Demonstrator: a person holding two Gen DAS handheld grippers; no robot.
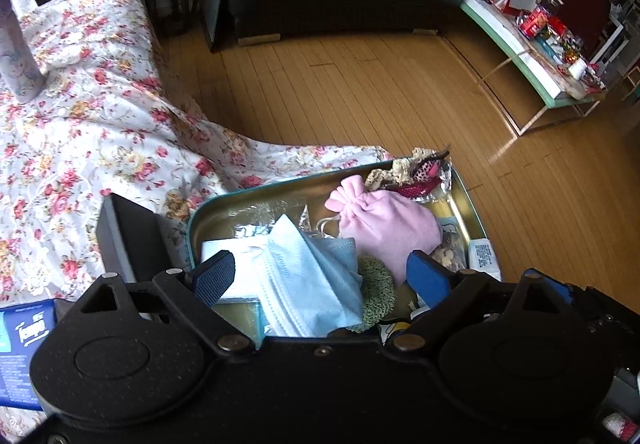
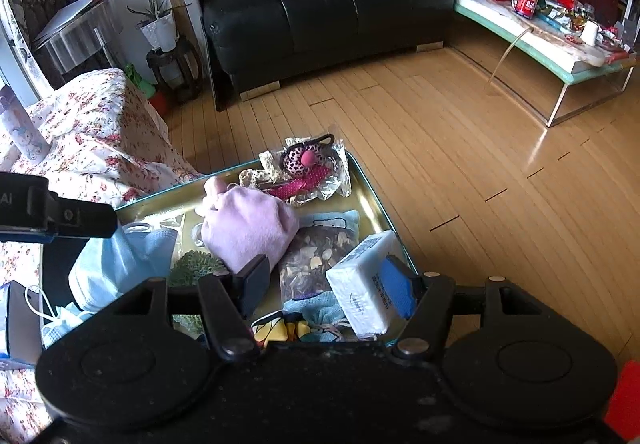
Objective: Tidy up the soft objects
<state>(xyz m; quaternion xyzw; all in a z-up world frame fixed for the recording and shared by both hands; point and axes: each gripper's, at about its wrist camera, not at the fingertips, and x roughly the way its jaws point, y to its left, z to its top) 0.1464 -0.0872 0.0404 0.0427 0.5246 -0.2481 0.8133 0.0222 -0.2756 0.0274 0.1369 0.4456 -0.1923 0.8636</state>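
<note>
A metal tin [image 1: 468, 200] [image 2: 372, 196] on the floral bedspread holds soft things: a pink drawstring pouch [image 1: 388, 228] [image 2: 248, 232], light blue face masks [image 1: 312, 276] [image 2: 116, 264], a green scrunchie [image 1: 378, 294] [image 2: 196, 268], a leopard-print hair tie [image 1: 424, 174] [image 2: 304, 160], a potpourri sachet [image 2: 316, 260] and a white tissue pack [image 2: 368, 284]. My left gripper [image 1: 320, 278] is open over the tin, its fingers either side of the masks and scrunchie. My right gripper [image 2: 324, 284] is open above the sachet, with the tissue pack against its right finger.
The floral bedspread [image 1: 80, 132] fills the left. A blue tissue pack [image 1: 20, 352] and a small box [image 2: 20, 320] lie on it. Beyond are wooden floor [image 2: 440, 148], a black sofa [image 2: 320, 12] and a cluttered low table [image 2: 560, 44].
</note>
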